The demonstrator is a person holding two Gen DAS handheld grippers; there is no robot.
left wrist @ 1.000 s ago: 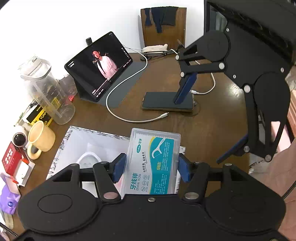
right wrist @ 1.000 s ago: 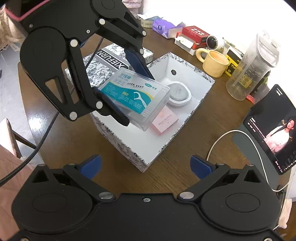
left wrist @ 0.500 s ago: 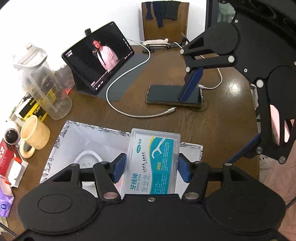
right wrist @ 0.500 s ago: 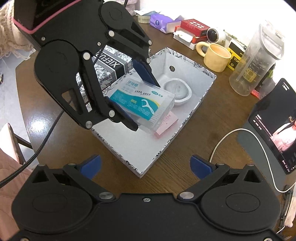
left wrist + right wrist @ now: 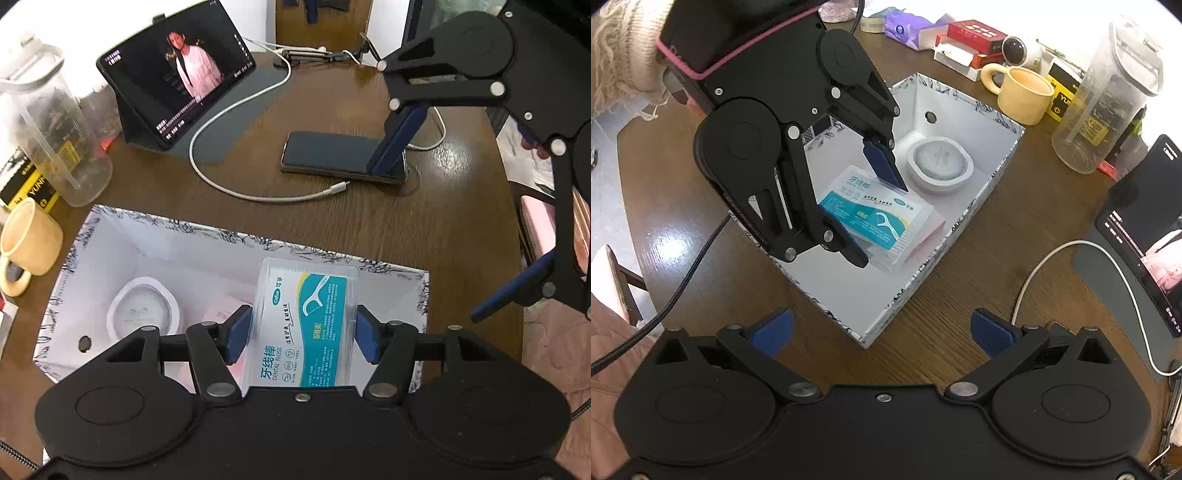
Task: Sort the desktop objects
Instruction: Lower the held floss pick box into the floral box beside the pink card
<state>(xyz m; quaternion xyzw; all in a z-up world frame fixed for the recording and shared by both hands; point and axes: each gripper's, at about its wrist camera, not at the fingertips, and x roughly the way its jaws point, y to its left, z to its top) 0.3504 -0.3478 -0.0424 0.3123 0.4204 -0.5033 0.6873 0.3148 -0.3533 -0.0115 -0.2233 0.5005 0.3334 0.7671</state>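
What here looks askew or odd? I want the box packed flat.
The floss box, clamped in the left tool, sits tilted inside the patterned box, its far end resting over a pink packet rather than flat on the floor. Nothing looks spilled or damaged.

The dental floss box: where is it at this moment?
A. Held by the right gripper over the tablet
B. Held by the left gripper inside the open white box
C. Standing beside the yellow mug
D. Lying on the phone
B: the left gripper clamps the dental floss box low inside the white box.
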